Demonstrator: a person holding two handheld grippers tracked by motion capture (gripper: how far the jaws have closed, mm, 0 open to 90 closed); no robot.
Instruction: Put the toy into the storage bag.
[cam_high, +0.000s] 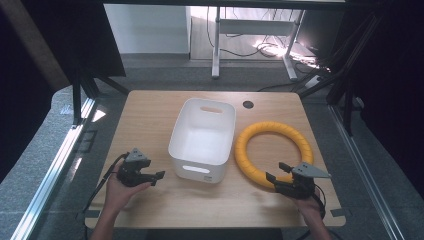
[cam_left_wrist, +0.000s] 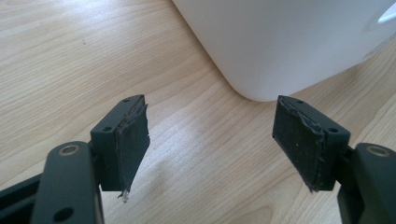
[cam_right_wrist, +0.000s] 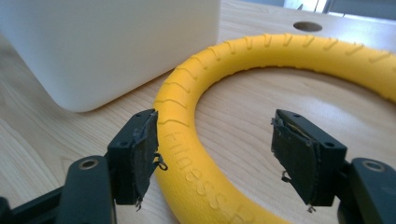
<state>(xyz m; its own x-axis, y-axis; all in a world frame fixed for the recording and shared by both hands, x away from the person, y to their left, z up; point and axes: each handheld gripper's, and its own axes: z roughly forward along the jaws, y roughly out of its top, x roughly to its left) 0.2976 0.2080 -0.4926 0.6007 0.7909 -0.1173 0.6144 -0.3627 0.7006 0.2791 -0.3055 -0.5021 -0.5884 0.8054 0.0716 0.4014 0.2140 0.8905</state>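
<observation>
A yellow ribbed fitness ring (cam_high: 274, 126) lies flat on the wooden table (cam_high: 150, 115), to the right of a white plastic bin (cam_high: 197, 167). My right gripper (cam_high: 276, 171) is low over the ring's near arc. In the right gripper view the ring (cam_right_wrist: 280, 51) runs up between the jaws of that gripper (cam_right_wrist: 215, 149), close against the left pad (cam_right_wrist: 142, 154) and well apart from the right one. My left gripper (cam_high: 158, 178) stands open just left of the bin's near corner (cam_left_wrist: 280, 42), and there is only bare wood between its jaws (cam_left_wrist: 212, 135).
The bin is empty and has handle slots in its end walls. A round cable hole (cam_high: 248, 104) sits in the table behind the ring. A desk frame and cables stand on the floor beyond the far edge. The person's hands come in over the near edge.
</observation>
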